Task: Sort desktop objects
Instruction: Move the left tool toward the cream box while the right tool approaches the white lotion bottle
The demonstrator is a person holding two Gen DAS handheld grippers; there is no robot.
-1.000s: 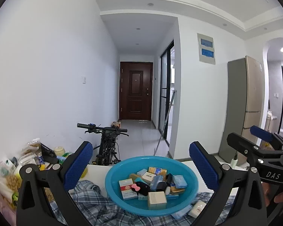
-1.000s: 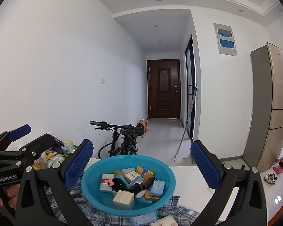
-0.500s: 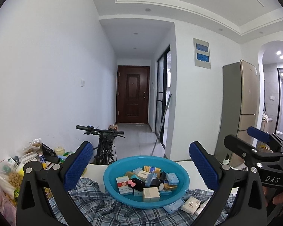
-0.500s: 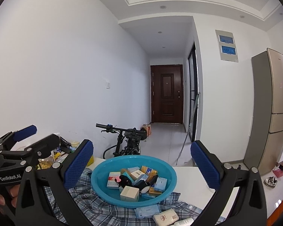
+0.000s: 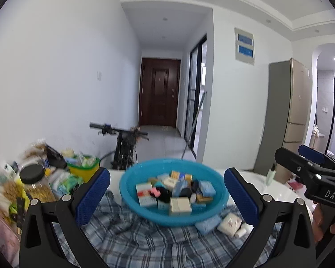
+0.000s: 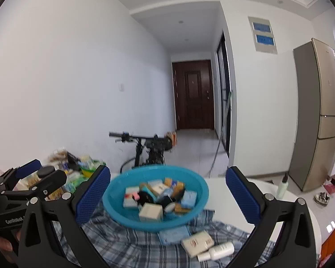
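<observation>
The basin (image 5: 173, 192) sits at 6 o'clock in both views, on a plaid cloth (image 5: 131, 239) over a white table (image 6: 214, 192), heaped with small boxes (image 5: 179, 205). Since a second ago both cameras have tipped down and drawn back: the basin sits higher in frame, more cloth shows in front of it, and items at its near rim have come into sight. The frames are now blurred, which the earlier ones were not.

The left gripper (image 5: 167, 196) is spread wide, its blue pads (image 5: 90, 195) flanking the basin and holding nothing. The right gripper (image 6: 168, 197) is likewise spread and empty, as both were before.

The right view shows a blue packet (image 6: 173, 234), a white bar (image 6: 197, 243) and a small white bottle (image 6: 216, 251) lying apart on the cloth at 5 o'clock; the left view crowds them together at the basin's rim. The left view alone shows a black-lidded jar (image 5: 33, 185) and a green tub (image 5: 83, 167) at 9 o'clock. Each view catches the other gripper at its edge. A bicycle (image 6: 149, 147) stands behind the table, and a fridge (image 6: 319, 114) at 3 o'clock.
</observation>
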